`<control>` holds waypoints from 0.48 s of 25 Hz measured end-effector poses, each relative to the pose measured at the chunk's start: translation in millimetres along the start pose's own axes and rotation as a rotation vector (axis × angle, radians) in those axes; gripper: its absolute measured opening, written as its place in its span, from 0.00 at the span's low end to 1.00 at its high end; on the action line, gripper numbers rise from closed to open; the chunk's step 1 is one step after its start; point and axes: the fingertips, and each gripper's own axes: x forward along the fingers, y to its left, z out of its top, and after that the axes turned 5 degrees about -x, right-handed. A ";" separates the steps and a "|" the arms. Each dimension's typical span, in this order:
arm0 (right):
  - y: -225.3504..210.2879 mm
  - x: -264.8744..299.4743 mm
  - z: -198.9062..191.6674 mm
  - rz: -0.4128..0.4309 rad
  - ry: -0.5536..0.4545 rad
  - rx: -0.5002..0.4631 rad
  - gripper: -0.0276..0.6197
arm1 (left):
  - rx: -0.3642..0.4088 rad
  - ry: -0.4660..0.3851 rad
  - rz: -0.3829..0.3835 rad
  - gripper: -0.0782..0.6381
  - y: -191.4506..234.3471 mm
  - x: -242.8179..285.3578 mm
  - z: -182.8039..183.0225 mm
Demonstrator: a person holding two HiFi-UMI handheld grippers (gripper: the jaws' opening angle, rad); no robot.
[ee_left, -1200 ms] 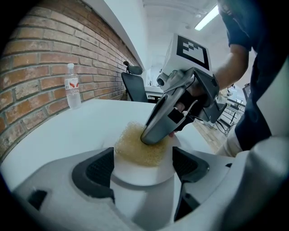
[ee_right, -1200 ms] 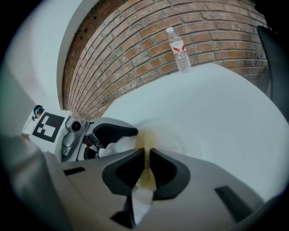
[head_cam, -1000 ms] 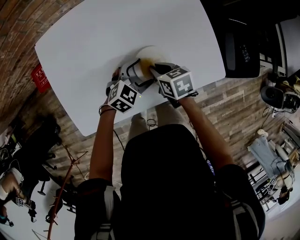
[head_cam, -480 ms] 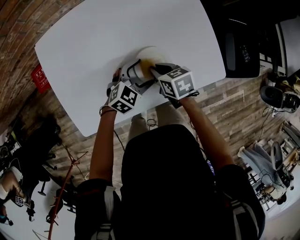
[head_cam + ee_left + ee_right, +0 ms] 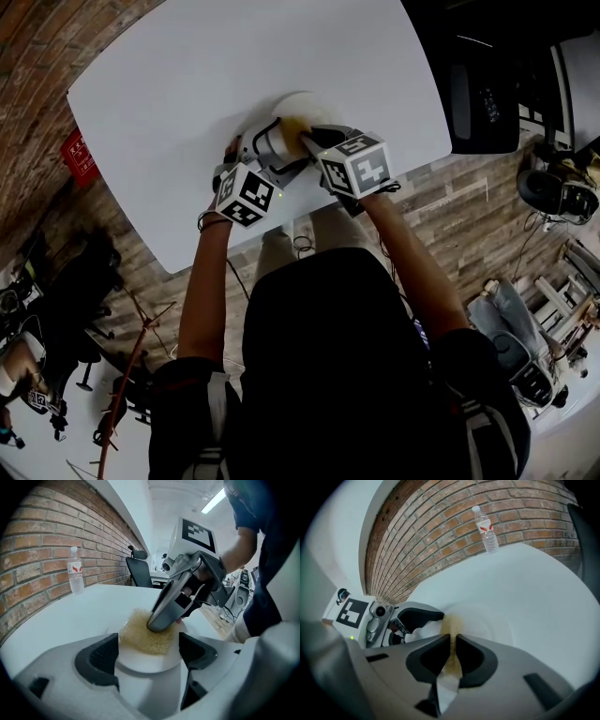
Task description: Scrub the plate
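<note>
A white plate point(image 5: 298, 101) lies near the front edge of the white table point(image 5: 169, 75). My left gripper point(image 5: 149, 649) has a jaw on each side of the plate point(image 5: 137, 663) and is shut on its near rim. A yellow sponge point(image 5: 143, 637) rests flat on the plate. My right gripper point(image 5: 453, 641) is shut on the sponge point(image 5: 452, 624) and presses it down onto the plate. In the head view the sponge point(image 5: 294, 126) shows between the left gripper point(image 5: 265, 148) and the right gripper point(image 5: 307, 141), which stand close together.
A clear water bottle point(image 5: 486, 529) stands upright at the table's far edge by the brick wall, also in the left gripper view as the bottle point(image 5: 75, 576). A black office chair point(image 5: 139, 569) is beyond the table. The table's front edge runs just under both grippers.
</note>
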 end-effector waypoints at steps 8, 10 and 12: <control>-13.1 -6.9 -0.2 -0.030 -0.003 0.008 0.11 | 0.002 0.000 -0.001 0.65 0.5 -0.4 -0.8; -17.9 -10.8 -0.5 -0.038 -0.008 0.013 0.11 | 0.004 0.000 -0.002 0.65 0.1 -0.2 -0.6; -22.8 -14.8 -0.3 -0.046 -0.013 0.021 0.11 | 0.005 0.001 0.000 0.65 0.2 -0.4 -0.4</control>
